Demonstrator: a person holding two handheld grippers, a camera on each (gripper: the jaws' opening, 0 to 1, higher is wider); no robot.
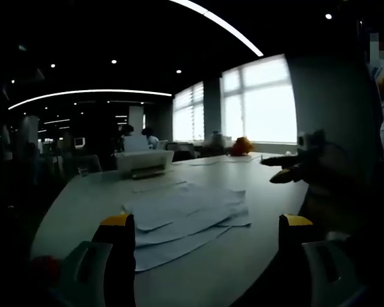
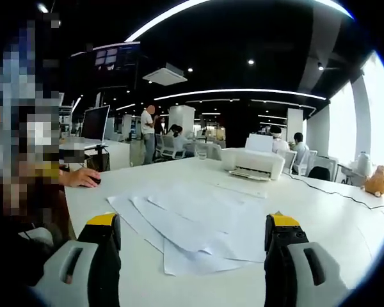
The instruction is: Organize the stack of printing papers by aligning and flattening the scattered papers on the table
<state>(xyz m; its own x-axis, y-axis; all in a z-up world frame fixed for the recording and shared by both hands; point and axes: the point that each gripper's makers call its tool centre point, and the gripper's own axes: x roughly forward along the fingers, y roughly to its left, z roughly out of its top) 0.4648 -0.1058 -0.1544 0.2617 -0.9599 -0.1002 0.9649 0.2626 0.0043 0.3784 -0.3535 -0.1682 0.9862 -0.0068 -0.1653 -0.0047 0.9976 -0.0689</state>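
Observation:
Several white printing papers (image 1: pixel 185 217) lie fanned out and overlapping on the white table (image 1: pixel 89 192), their edges out of line. My left gripper (image 1: pixel 207 238) is open just in front of them, its yellow-tipped jaws wide apart with nothing between. In the right gripper view the same papers (image 2: pixel 192 224) spread ahead of my right gripper (image 2: pixel 192 240), which is also open and holds nothing. The right gripper (image 1: pixel 285 169) also comes into the left gripper view from the right, above the table's edge.
A white printer (image 1: pixel 145 161) (image 2: pixel 253 163) stands on the table beyond the papers. An orange toy (image 2: pixel 376 181) and a thin cable (image 2: pixel 333 192) lie at the far right. A person's hand (image 2: pixel 82 178) rests at the table's left edge. Desks and people fill the background.

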